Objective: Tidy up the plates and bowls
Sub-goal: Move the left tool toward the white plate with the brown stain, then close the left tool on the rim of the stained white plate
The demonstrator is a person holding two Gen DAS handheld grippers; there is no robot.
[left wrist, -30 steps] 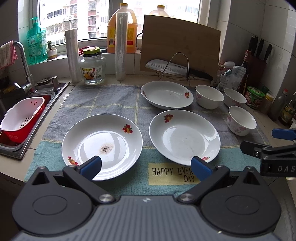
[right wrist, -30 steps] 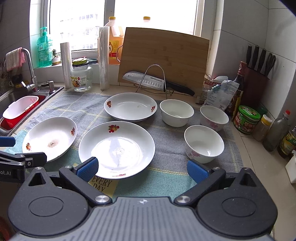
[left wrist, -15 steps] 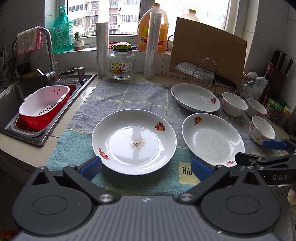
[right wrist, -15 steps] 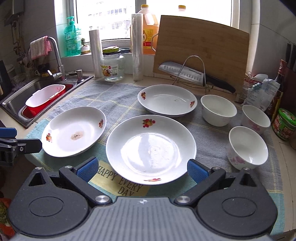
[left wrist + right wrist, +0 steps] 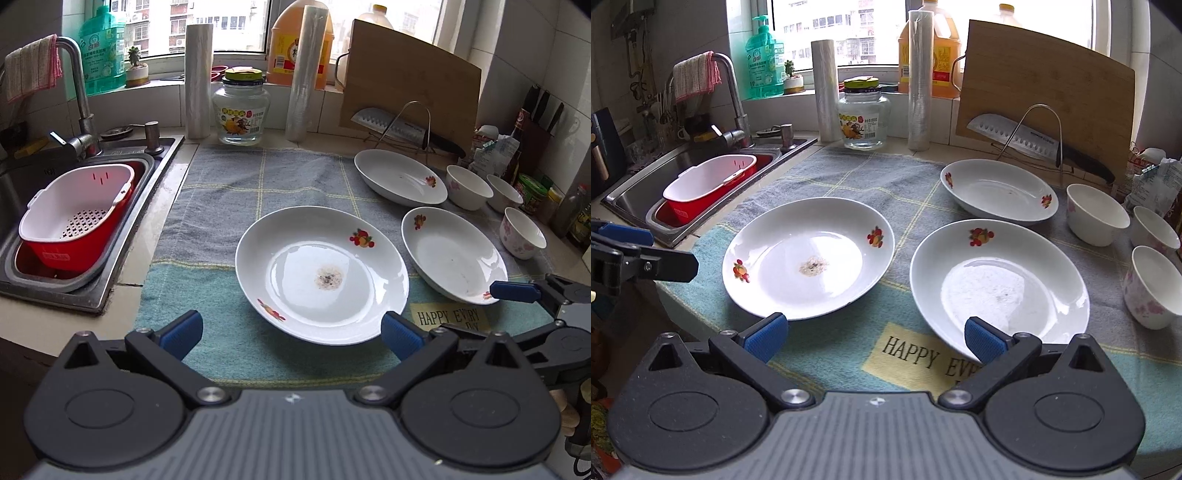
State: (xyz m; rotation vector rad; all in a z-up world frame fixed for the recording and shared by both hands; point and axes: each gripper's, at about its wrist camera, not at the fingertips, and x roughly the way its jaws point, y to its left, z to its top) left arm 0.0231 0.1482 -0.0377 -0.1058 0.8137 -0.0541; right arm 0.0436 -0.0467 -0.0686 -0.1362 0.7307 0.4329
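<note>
1. Left hand-held gripper: spread wide, empty, low before the stained plate, likely to take its near rim.
2. Right hand-held gripper: equally wide, empty, beside the second plate.
3. Third plate and bowls lie unstacked on the counter's towel.

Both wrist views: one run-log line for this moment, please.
left gripper: open, empty | right gripper: open, empty | three plates, three bowls apart on towel | stained plate ahead of left gripper
</note>
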